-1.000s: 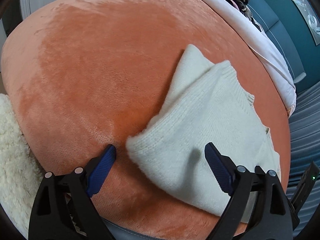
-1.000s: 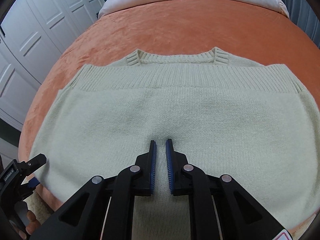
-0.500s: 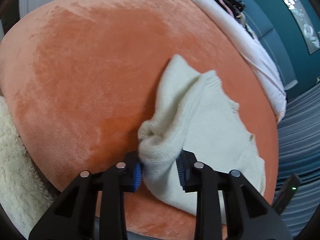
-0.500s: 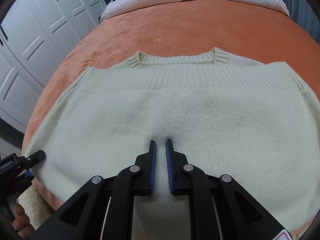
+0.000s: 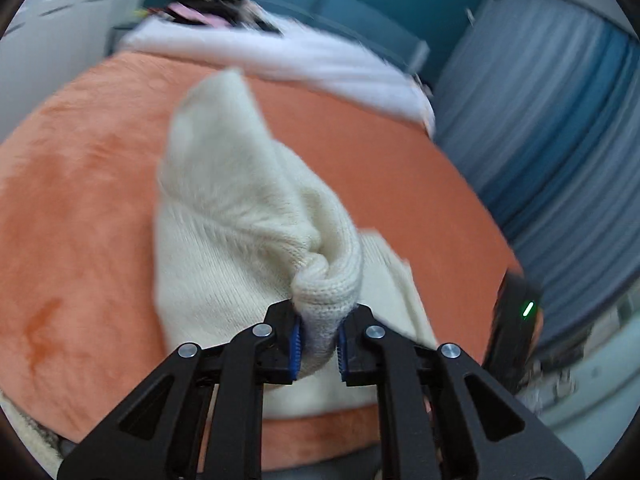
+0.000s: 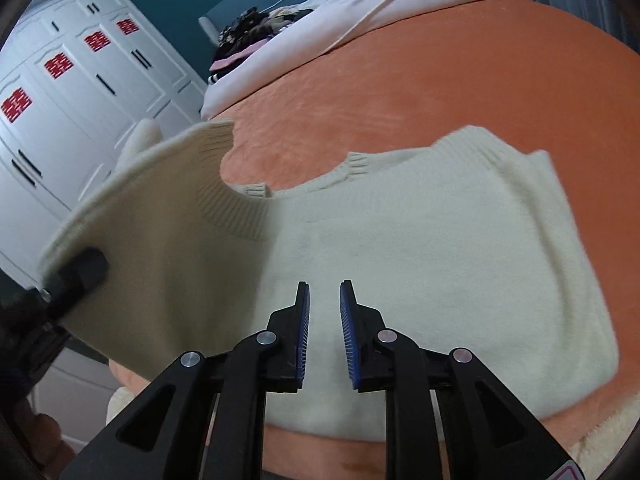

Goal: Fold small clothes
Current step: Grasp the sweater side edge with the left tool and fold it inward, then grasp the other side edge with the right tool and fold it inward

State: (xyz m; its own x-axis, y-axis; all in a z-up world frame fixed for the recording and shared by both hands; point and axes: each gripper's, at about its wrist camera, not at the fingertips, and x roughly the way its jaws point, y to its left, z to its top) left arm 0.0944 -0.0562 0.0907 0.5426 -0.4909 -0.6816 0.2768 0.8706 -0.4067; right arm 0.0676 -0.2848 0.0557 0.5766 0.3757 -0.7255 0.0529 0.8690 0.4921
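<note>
A cream knit sweater (image 6: 440,248) lies on the orange bed cover (image 6: 440,92). My left gripper (image 5: 318,342) is shut on a bunched corner of the sweater (image 5: 248,216) and holds that side lifted off the bed. In the right wrist view the lifted side (image 6: 160,248) hangs raised at the left, with the left gripper (image 6: 76,276) clamped on its edge. My right gripper (image 6: 324,320) hovers over the sweater's near middle, its jaws a narrow gap apart and empty.
A white duvet (image 6: 400,0) and a dark heap of clothes (image 6: 256,32) lie at the far end of the bed. White wardrobe doors (image 6: 68,92) stand at the left. Blue curtains (image 5: 560,128) hang beyond the bed. A fluffy cream blanket (image 6: 600,428) borders the near edge.
My left gripper closed on the sweater's corner and has lifted that side up and over toward the middle. My right gripper's jaws have parted slightly.
</note>
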